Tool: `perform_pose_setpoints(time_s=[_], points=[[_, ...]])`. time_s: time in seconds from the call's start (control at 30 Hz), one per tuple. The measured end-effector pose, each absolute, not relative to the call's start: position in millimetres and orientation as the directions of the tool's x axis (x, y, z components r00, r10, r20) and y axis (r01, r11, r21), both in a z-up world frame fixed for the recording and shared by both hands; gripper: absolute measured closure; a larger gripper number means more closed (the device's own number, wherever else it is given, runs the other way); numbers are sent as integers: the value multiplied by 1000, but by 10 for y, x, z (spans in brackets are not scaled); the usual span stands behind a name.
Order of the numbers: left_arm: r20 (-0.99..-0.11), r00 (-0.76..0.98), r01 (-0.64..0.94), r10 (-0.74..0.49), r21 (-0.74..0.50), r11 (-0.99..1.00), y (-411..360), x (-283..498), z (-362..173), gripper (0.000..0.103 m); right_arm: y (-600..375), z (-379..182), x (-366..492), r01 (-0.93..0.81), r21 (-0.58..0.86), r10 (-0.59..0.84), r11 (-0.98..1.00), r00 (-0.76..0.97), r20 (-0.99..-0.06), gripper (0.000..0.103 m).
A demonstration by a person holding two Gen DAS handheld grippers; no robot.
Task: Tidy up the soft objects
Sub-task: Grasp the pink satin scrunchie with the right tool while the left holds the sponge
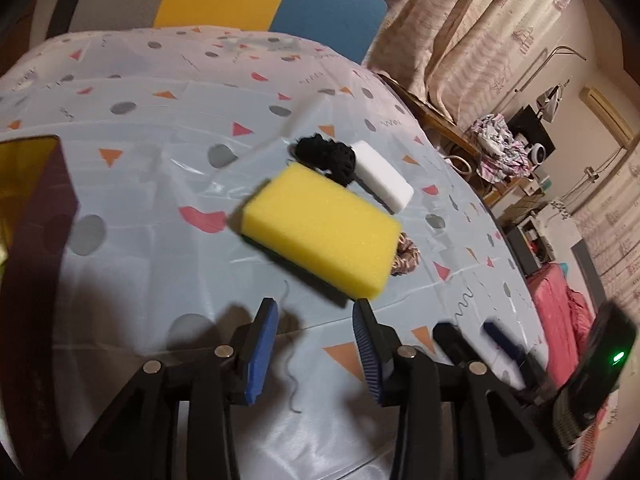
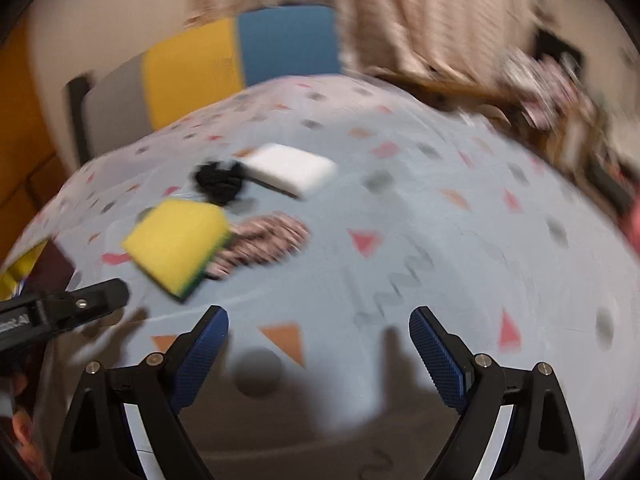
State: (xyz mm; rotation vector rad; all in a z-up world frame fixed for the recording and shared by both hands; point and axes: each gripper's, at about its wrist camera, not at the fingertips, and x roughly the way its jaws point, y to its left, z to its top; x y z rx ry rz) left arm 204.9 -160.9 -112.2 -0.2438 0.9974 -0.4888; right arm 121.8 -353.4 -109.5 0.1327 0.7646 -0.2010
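The left gripper [image 1: 316, 312] had its blue ribbed fingers [image 1: 262, 350] parted and empty, hovering low over the patterned light-blue plastic cloth on the tabletop [image 1: 140, 184], with the rectangular yellow foam sponge [image 1: 320, 230] lying just ahead at about twelve o'clock and its near corner close to the right-hand finger. The right gripper [image 2: 318, 318] likewise stood wide open with nothing between its fingers [image 2: 200, 356], and in its blurred view the same sponge sat off at ten o'clock. Beyond the sponge, at one o'clock from the left gripper, lay the black knitted scrunchie-like bundle [image 1: 326, 158] touching the white rectangular foam block [image 1: 382, 176], while a brown striped fabric scrunchie [image 1: 406, 258] peeked out from under the sponge's right edge. A dark box with a yellow interior [image 1: 28, 184] stood at nine o'clock, probably the destination, though that was a guess. To take the sponge cleanly, the left fingers would have needed to straddle its narrow width squarely, come down level, and close gently enough not to crush the foam or drag the scrunchie beneath it.
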Motion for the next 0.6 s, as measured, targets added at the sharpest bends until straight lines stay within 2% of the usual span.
perform_pose_setpoints(time_s=[0.1, 0.2, 0.3, 0.43, 0.47, 0.5, 0.57, 0.6], points=[[-750, 456, 252, -479, -408, 878, -1519, 2022, -1098, 62, -3370, -956, 1492, 75, -87, -115, 993, 706, -699, 10], [-751, 449, 229, -485, -428, 874, -1435, 1974, -1078, 62, -3313, -1040, 1908, -68, -206, -119, 976, 624, -772, 10], [-745, 451, 229, -490, -434, 871, -1393, 1903, -1039, 62, -3318, -1181, 2186, -205, -167, -35, 965, 527, -849, 10], [-741, 453, 260, -496, -423, 868, -1389, 1820, -980, 61, -3240, -1312, 2308, -297, -181, -12, 938, 493, -870, 8], [-741, 456, 264, -493, -417, 870, -1396, 1813, -968, 61, -3257, -1306, 2287, -285, -166, 2, 944, 507, -862, 11], [-740, 461, 267, -490, -410, 872, -1400, 1809, -953, 61, -3303, -1308, 2261, -251, -115, 30, 961, 508, -861, 18], [-733, 470, 266, -491, -413, 871, -1398, 1820, -934, 61, -3413, -1318, 2191, -177, 29, 117, 984, 513, -850, 55], [-734, 470, 262, -490, -414, 872, -1397, 1831, -935, 61, -3443, -1302, 2137, -141, 45, 114, 989, 539, -834, 67]])
